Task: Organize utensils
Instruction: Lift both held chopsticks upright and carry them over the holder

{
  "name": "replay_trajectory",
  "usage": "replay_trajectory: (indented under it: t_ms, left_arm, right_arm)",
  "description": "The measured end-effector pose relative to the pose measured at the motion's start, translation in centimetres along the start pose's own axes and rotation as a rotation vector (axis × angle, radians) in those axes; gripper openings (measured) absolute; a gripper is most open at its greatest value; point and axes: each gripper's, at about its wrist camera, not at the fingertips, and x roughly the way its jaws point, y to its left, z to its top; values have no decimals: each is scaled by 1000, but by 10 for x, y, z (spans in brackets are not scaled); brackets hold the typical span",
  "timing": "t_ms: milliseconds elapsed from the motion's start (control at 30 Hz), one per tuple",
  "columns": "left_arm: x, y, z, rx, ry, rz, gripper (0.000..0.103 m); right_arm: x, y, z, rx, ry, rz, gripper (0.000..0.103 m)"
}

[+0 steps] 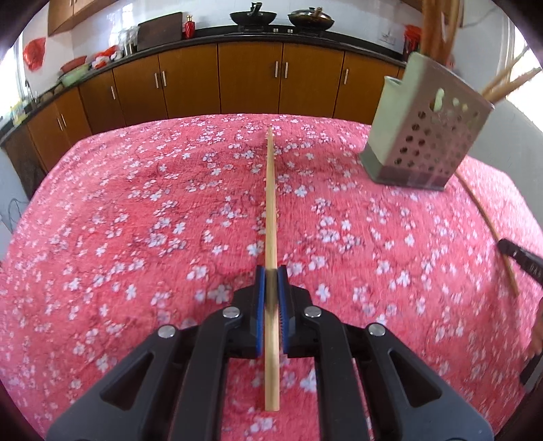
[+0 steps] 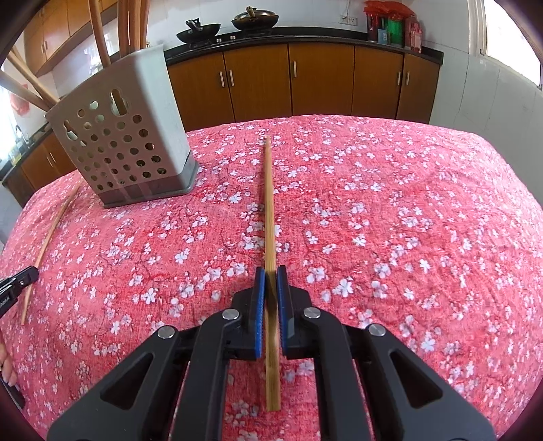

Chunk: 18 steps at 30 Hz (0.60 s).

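My left gripper [image 1: 270, 271] is shut on a wooden chopstick [image 1: 270, 203] that points forward over the pink floral cloth [image 1: 135, 220]. My right gripper [image 2: 270, 271] is shut on another wooden chopstick [image 2: 268, 203] the same way. A grey perforated utensil holder [image 1: 424, 135] with several wooden utensils in it stands on the cloth, at the far right in the left wrist view and the far left in the right wrist view [image 2: 125, 135]. Each view shows the other gripper's chopstick near its edge [image 1: 488, 224] [image 2: 47, 237].
The table's far edge faces brown kitchen cabinets [image 1: 251, 78] under a dark counter with two woks [image 1: 253, 17]. The right gripper's tip [image 1: 519, 259] shows at the left view's right edge; the left gripper's tip [image 2: 17, 283] shows at the right view's left edge.
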Motion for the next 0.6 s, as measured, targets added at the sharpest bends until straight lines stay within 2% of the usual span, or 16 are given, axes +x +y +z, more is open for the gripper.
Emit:
replay_trajectory:
  t_ms: [133,400,600]
  left_arm:
    - [-20,-3,3,23,-30,3,9]
    - [-99,-2,43,-10,-228,-51,9]
    - [-138,-9,69,-3,-327,-81,9]
  right_arm:
    - [-26,-4,4,-6,-65,-1,8]
    - [-107,-2,39,-13,-301,2,8]
    - [-128,-4,62,-6,-376,21,8]
